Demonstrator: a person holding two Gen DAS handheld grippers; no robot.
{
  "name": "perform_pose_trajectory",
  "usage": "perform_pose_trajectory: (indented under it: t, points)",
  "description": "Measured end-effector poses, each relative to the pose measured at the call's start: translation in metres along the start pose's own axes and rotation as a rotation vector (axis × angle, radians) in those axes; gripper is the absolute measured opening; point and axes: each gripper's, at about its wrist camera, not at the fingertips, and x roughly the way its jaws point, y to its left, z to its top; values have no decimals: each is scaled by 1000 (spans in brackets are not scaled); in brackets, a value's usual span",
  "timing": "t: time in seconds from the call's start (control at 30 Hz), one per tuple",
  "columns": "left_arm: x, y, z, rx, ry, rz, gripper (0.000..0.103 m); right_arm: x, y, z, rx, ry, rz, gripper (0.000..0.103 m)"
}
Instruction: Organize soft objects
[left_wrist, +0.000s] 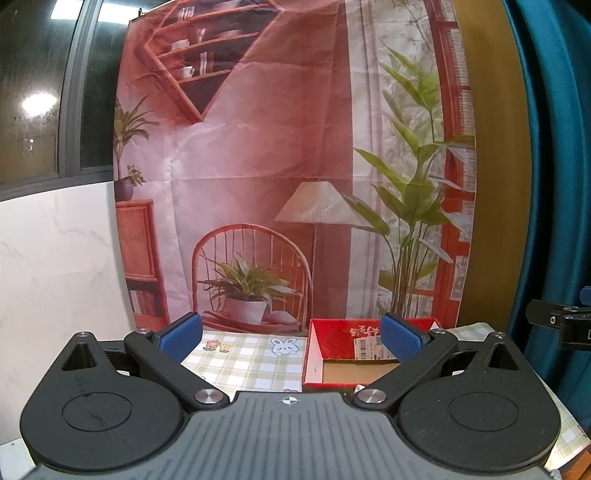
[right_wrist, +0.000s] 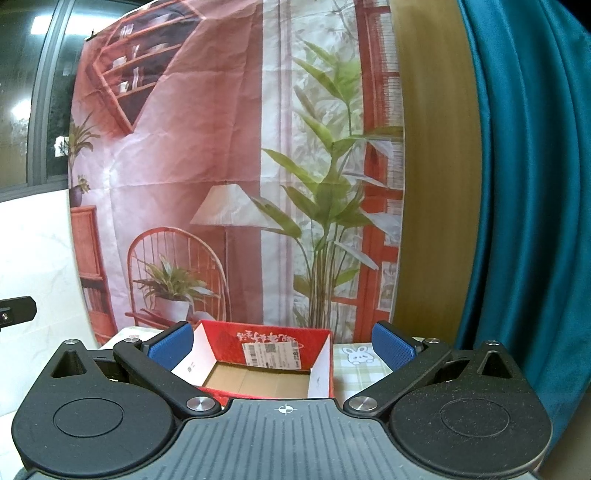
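Bright indoor light; window (left_wrist: 37, 103) glare; edges perhaps fisheye-bent.

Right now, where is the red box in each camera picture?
Left wrist view: the red box sits low and right of middle, partly behind the left gripper's right finger.
Right wrist view: the box sits low in the middle, between the right gripper's open fingers.
Shared landmark: the bunny print on the checked tablecloth, left of the box in one view, right in the other.

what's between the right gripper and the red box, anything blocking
Nothing visible. The right gripper is open and empty, and the red box sits straight ahead on the checked tablecloth, its cardboard floor bare. No soft objects show in either view.
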Motion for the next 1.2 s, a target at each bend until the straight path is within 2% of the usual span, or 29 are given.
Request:
perform_pose_trajectory:
  t: [1.2]
  points:
    - [3, -5, -3, -8, 7, -10, 103, 1, 1, 1, -4, 3, -3, 103]
